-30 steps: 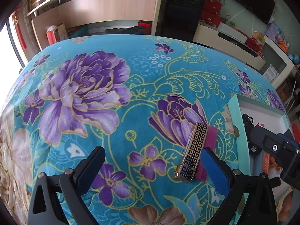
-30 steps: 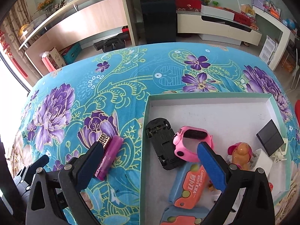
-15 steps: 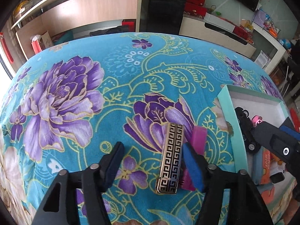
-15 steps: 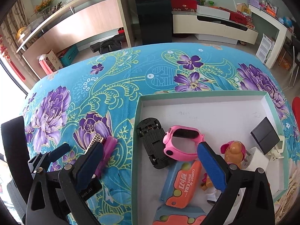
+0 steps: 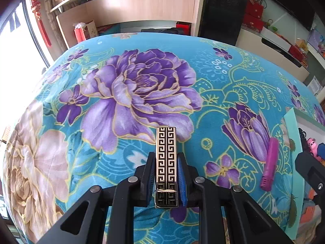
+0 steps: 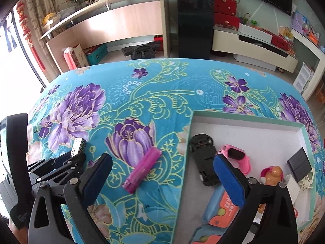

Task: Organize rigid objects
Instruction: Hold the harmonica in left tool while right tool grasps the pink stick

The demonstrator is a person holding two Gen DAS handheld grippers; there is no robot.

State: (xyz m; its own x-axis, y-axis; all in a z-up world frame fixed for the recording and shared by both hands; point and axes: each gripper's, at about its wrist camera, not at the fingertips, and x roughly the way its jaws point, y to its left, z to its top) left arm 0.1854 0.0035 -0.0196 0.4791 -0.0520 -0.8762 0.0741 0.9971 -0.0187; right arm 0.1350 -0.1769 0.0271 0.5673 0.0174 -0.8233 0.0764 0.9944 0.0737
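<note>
**Kid:** What is the left claw (image 5: 166, 174) doing?

**Helper:** It has just squeezed shut on the gold and black lighter (image 5: 166, 162). The pads press on both long sides of it. The lighter points straight out ahead, the same way the claw points, over the flowery blue cloth (image 5: 142, 93).

**Kid:** And the right claw (image 6: 160, 174)?

**Helper:** Its jaws are spread wide with nothing in them. It hangs over the near edge of the tray (image 6: 262, 142), where the toy car (image 6: 203, 158) and pink watch (image 6: 236, 156) lie.

**Kid:** Where should the lighter go?

**Helper:** Into that tray, I think. The tray is off to the right of the left claw, so the hand must carry it that way.

**Kid:** What about the pink lighter (image 6: 143, 168)?

**Helper:** It lies flat on the cloth between the two claws, just beside the tray's left wall, slanting up to the right. The right claw looks closer to it.
</note>
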